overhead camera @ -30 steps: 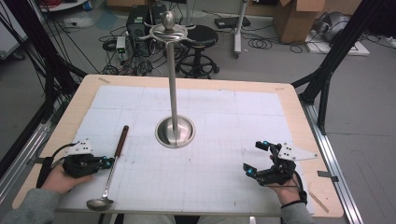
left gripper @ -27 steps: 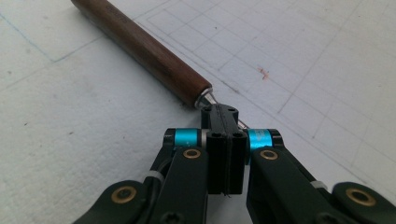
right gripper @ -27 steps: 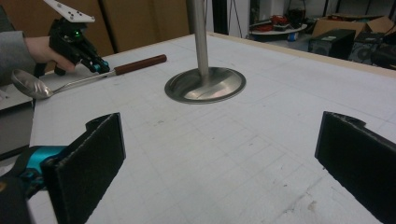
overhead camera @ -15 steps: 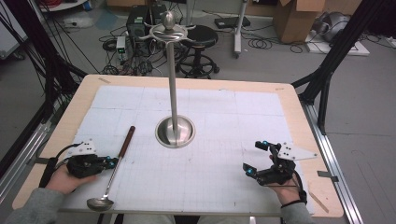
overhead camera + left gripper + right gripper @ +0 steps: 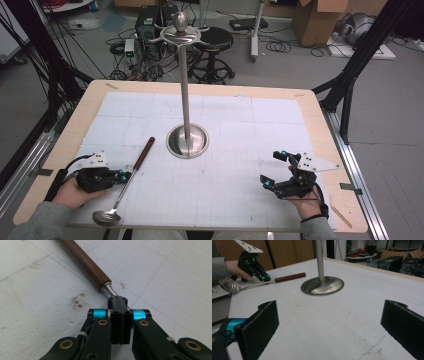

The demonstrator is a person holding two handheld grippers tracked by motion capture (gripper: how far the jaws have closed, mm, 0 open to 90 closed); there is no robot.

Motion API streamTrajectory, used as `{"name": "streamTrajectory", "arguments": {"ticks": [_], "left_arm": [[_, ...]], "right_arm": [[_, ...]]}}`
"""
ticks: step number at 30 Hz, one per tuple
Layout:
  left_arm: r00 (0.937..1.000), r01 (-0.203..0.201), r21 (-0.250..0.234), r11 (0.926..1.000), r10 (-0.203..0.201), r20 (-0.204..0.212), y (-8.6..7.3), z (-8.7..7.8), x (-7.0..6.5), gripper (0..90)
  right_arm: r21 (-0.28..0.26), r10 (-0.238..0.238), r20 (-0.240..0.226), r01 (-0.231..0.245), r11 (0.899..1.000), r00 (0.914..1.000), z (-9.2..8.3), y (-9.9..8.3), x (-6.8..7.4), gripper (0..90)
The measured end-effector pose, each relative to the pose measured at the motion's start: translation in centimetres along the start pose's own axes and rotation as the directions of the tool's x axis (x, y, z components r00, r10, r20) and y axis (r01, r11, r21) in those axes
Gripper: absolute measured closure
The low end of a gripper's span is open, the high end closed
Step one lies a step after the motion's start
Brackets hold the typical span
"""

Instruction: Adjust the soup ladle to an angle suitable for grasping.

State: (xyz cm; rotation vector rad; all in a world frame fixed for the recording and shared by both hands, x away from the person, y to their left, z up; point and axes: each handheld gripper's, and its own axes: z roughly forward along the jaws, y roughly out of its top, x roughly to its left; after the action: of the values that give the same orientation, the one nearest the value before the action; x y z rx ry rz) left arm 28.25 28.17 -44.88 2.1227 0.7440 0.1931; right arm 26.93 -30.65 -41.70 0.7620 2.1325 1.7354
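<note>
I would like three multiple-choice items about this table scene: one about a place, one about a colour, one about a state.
1. Where does the metal stand rise?
A. near the middle of the table
B. at the right edge
C. on the floor

2. What colour is the ladle's handle?
A. blue
B. brown
C. white

3. How is the right tool?
A. shut on the ladle
B. shut on nothing
C. open

Answers: 1 A, its round base sits mid-table; 2 B, the left tool's view shows brown wood; 3 C, its jaws stand wide apart with nothing between.
</note>
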Motion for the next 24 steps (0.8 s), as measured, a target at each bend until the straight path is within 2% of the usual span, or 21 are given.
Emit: {"name": "streamTrajectory", "arguments": {"ticks": [5, 13, 18, 21, 24], "left_arm": [[0.9985, -0.051, 0.021, 0.9985, 0.050, 0.022, 0.6, 0.6, -0.8, 89.7], [0.9971, -0.068, 0.014, 0.9976, 0.067, 0.036, 0.5, 0.6, -1.1, 89.7], [0.9973, -0.059, 0.017, 0.9981, 0.059, 0.045, 0.5, 0.6, -0.9, 89.7], [0.9988, -0.047, 0.020, 0.9987, 0.047, 0.012, 0.6, 0.1, -0.6, 89.7], [0.9992, -0.035, -0.028, 0.9990, 0.035, -0.019, 0.8, -1.0, -0.6, 89.7]], "right_arm": [[0.002, 0.003, 0.000, -0.003, 1.000, 1.0000, 0.0, 0.0, 0.0, 0.7], [0.001, 0.000, 0.001, 0.000, 1.000, 1.0000, 0.0, 0.0, 0.0, 0.7], [0.006, 0.002, 0.000, -0.002, 1.000, 1.0000, 0.0, 0.0, 0.0, 0.7], [0.001, 0.002, 0.001, -0.002, 1.000, 1.0000, 0.0, 0.0, 0.0, 0.7], [0.007, 0.004, -0.001, -0.004, 1.000, 1.0000, 0.0, -0.1, 0.0, 0.7]]}}
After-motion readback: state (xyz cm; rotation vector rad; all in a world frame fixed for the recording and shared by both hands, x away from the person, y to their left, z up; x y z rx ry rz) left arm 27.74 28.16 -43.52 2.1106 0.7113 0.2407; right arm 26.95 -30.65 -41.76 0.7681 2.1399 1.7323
